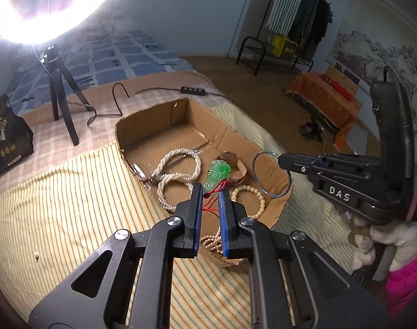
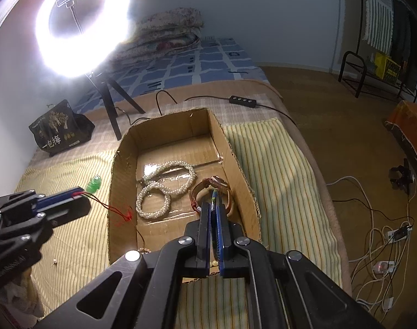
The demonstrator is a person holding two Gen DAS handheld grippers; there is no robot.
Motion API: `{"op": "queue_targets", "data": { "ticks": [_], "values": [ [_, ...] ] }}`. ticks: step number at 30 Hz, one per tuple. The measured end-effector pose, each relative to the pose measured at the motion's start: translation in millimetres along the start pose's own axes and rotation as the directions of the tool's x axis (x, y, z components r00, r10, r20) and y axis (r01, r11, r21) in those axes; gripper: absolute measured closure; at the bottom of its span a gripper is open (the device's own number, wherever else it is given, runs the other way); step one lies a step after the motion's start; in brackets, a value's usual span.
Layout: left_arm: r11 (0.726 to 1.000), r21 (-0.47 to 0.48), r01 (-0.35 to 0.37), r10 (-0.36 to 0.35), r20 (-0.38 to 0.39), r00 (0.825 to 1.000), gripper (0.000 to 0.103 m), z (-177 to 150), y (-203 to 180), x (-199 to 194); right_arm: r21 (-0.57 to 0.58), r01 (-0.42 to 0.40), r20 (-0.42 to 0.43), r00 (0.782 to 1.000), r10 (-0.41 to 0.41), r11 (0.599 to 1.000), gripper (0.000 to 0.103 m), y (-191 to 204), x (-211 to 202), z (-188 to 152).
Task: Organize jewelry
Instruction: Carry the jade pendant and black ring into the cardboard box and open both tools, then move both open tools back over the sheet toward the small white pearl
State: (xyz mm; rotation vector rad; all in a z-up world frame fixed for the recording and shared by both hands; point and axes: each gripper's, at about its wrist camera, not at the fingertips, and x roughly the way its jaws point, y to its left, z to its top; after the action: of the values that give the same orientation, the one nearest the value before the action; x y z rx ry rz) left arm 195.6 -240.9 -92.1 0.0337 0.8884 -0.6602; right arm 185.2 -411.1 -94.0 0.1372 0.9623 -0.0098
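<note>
A shallow cardboard box (image 1: 181, 115) (image 2: 120, 159) lies on the striped cloth. In it are white pearl strands (image 1: 178, 170) (image 2: 164, 183), a brown watch (image 1: 236, 164) (image 2: 211, 189) and a cream bead bracelet (image 1: 252, 200). My left gripper (image 1: 211, 189) (image 2: 79, 195) is shut on the red cord of a green jade pendant (image 1: 218, 174) (image 2: 94, 185), held above the box's near left edge. My right gripper (image 2: 212, 205) (image 1: 279, 160) is shut on a thin blue-grey bangle (image 1: 271, 175), held over the box's right side.
A ring light on a tripod (image 2: 82, 24) stands behind the box, with its cable and switch (image 2: 242, 101). A black bag (image 2: 59, 133) sits at the back left. The bed edge drops to the floor with cables (image 2: 381, 246) on the right.
</note>
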Motion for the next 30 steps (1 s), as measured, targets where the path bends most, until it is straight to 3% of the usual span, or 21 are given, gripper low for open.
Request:
{"op": "queue_targets", "data": {
  "ticks": [7,8,10,11,12,13,14,16,30],
  "values": [
    [1.000,0.019,-0.011,0.011,-0.016,1.000,0.093,-3.8,-0.5,5.4,-0.002,0.001,-0.004,1.000,-0.001,1.000,0.099,2.7,1.1,-0.5],
    [1.000,0.026,-0.013,0.014,-0.013,1.000,0.093,-3.9,-1.3,5.4,-0.001,0.003,-0.003,1.000,-0.003,1.000,0.085,3.3,0.9,-0.1],
    [0.999,0.035,-0.012,0.013,-0.021,1.000,0.093,-3.7,-2.8,4.5,0.000,0.014,0.009,1.000,-0.014,1.000,0.068,4.0,-0.9,-0.1],
    [0.999,0.037,-0.012,0.013,-0.024,1.000,0.092,-3.7,-2.5,5.2,0.003,0.021,0.014,1.000,-0.021,1.000,0.067,4.1,-1.9,0.2],
    [0.999,0.034,-0.014,0.015,-0.029,0.999,0.084,-4.2,-1.8,5.4,0.007,0.023,0.013,1.000,-0.023,1.000,0.066,3.8,-2.2,0.8],
    [0.999,0.029,-0.015,0.016,-0.029,0.999,0.072,-4.5,-0.4,5.2,0.011,0.025,0.015,1.000,-0.025,1.000,0.058,3.3,-2.6,1.1],
    [1.000,0.024,-0.018,0.018,-0.025,1.000,0.067,-5.0,0.6,4.0,0.016,0.033,0.018,0.999,-0.033,0.999,0.048,2.7,-3.3,1.4],
    [1.000,0.014,-0.022,0.022,-0.022,1.000,0.065,-4.4,5.3,2.1,0.024,0.047,0.028,0.998,-0.048,0.999,0.041,1.7,-5.3,1.6],
    [0.997,-0.019,-0.081,0.081,0.002,0.997,0.065,-5.9,38.4,-27.2,0.014,0.018,0.059,0.998,-0.019,1.000,0.039,20.9,-17.8,3.6]
  ]
}}
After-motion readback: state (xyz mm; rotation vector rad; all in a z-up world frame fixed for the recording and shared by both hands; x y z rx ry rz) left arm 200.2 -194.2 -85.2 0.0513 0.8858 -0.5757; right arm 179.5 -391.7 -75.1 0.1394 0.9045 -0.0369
